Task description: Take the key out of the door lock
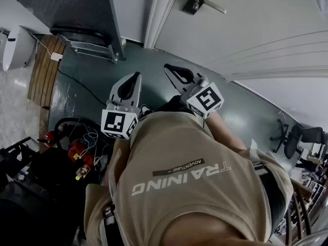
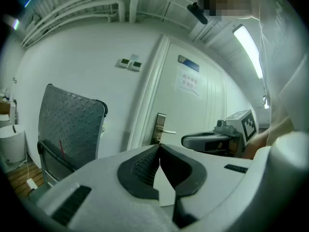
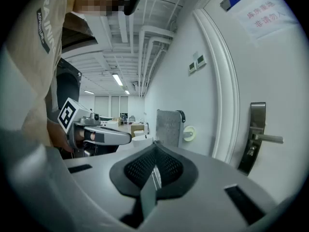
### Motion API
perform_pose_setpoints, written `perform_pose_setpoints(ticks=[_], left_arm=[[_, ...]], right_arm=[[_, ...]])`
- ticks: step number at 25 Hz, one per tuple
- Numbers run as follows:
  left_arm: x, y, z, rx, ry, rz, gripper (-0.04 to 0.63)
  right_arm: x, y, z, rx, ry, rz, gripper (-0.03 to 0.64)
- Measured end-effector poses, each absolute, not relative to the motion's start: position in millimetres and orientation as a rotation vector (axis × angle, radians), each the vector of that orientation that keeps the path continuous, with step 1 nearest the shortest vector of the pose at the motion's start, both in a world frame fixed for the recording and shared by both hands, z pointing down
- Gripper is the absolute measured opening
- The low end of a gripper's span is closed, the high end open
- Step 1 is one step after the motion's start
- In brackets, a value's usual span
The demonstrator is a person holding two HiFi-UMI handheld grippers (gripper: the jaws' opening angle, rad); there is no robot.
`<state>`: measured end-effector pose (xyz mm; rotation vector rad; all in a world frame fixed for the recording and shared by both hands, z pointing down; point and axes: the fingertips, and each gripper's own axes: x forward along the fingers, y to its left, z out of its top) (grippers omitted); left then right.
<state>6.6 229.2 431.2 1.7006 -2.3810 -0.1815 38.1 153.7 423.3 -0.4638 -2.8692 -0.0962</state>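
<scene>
The white door (image 1: pixel 266 19) stands ahead at the upper right, with a dark lock plate and lever handle (image 1: pixel 202 0). In the right gripper view the lock plate (image 3: pixel 256 137) has a small dark piece (image 3: pixel 249 151) under the lever; whether it is the key is too small to tell. The same plate (image 2: pixel 158 128) shows in the left gripper view. My left gripper (image 1: pixel 135 78) and right gripper (image 1: pixel 171 69) are held side by side near my chest, well short of the door. Both are shut with nothing between the pads, the left (image 2: pixel 159 146) and the right (image 3: pixel 155 147).
A grey diamond-plate cart (image 1: pixel 72 9) leans against the wall left of the door frame. A white bin (image 1: pixel 15 47) stands at the far left, and red gear with cables (image 1: pixel 77 152) lies on the floor at my left. An office chair (image 1: pixel 297 137) stands at the right.
</scene>
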Motion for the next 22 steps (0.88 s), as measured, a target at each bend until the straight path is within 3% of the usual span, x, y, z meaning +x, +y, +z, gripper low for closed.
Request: perform_pose_setpoints(ticks=[22], left_arm=[[-20.7, 236.4, 479.6, 1.571, -2.304, -0.152, 0.009]], right_arm=[[19.6, 133.2, 463.9, -0.331, -2.808, 0.154, 0.015]])
